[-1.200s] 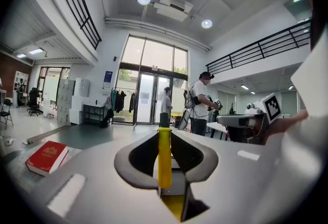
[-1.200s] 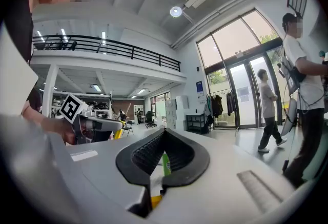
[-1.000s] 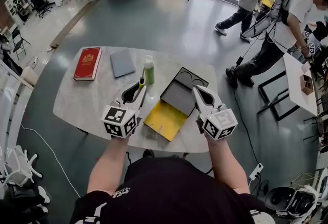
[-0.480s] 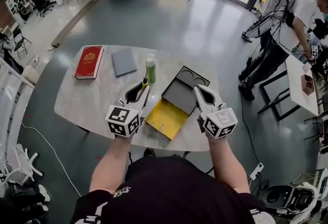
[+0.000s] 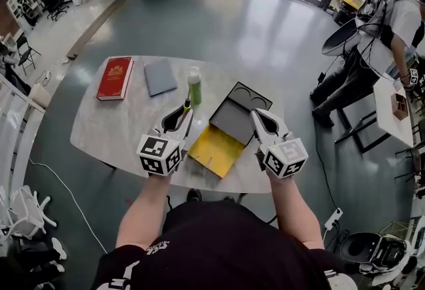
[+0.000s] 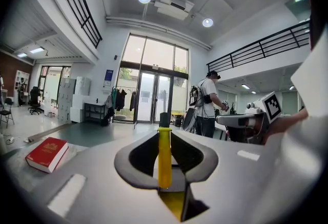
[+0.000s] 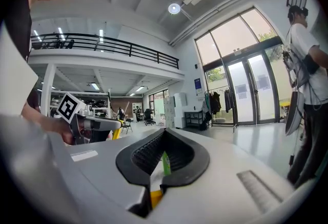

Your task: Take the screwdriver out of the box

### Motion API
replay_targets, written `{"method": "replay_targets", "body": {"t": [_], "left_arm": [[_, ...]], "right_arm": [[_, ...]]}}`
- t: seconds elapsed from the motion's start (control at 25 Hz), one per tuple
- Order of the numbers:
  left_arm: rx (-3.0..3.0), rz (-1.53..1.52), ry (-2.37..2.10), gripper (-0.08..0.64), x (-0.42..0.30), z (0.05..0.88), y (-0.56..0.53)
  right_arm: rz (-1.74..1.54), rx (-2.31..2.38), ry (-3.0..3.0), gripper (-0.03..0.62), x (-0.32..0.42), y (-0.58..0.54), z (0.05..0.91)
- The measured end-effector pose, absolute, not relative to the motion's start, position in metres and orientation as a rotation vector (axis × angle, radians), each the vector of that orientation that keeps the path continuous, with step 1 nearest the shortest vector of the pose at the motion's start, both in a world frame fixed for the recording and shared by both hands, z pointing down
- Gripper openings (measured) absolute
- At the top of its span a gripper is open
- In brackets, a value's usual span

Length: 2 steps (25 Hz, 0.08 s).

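The screwdriver (image 6: 164, 156) has a slim, bright yellow handle with a short black section at its far end. It lies along the jaws of the left gripper (image 5: 186, 115), which are pressed onto the handle from both sides with the black end sticking out past the tips. It is out of the box (image 5: 214, 151), held to that box's left, with the black end pointing toward a green bottle (image 5: 194, 89).

The right gripper (image 5: 255, 115) is to the right of the box; its jaws are drawn together at the tips and grip nothing — only a sliver of green and yellow background shows through the slit between them.

The box lies open on the table (image 5: 106, 123): a yellow flap nearest the person, a dark grey tray (image 5: 231, 124) behind it, and a black panel (image 5: 249, 97) with round hollows beyond that. The table is pale with rounded corners. At its far left lie a red book (image 5: 114, 79) and a grey notebook (image 5: 159, 77), side by side but apart.

Around it is a glossy grey floor (image 5: 219, 23), tall glass doors (image 6: 154, 97) and a mezzanine with a black railing (image 6: 261, 48). A person (image 5: 382, 36) stands at the right.

Counted: one screwdriver, one box, one bottle, one book, one notebook, two grippers.
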<state>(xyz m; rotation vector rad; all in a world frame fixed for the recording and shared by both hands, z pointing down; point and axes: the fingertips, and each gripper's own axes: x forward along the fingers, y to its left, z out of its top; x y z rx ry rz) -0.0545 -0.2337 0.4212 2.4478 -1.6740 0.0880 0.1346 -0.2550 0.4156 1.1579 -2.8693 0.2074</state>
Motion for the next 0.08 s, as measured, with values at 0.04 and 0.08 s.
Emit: {"method": "replay_targets", "body": {"t": [0.04, 0.08], "left_arm": [[2.447, 0.089, -1.675, 0.074, -0.0543, 0.4213, -0.2339], [2.446, 0.091, -1.677, 0.074, -0.0541, 0.4213, -0.2341]], "right_arm": [[0.205, 1.156, -2.871, 0.011, 0.1346, -0.2548, 0.4148], [0.202, 1.153, -2.872, 0.011, 0.1345, -0.2546, 0.4137]]}}
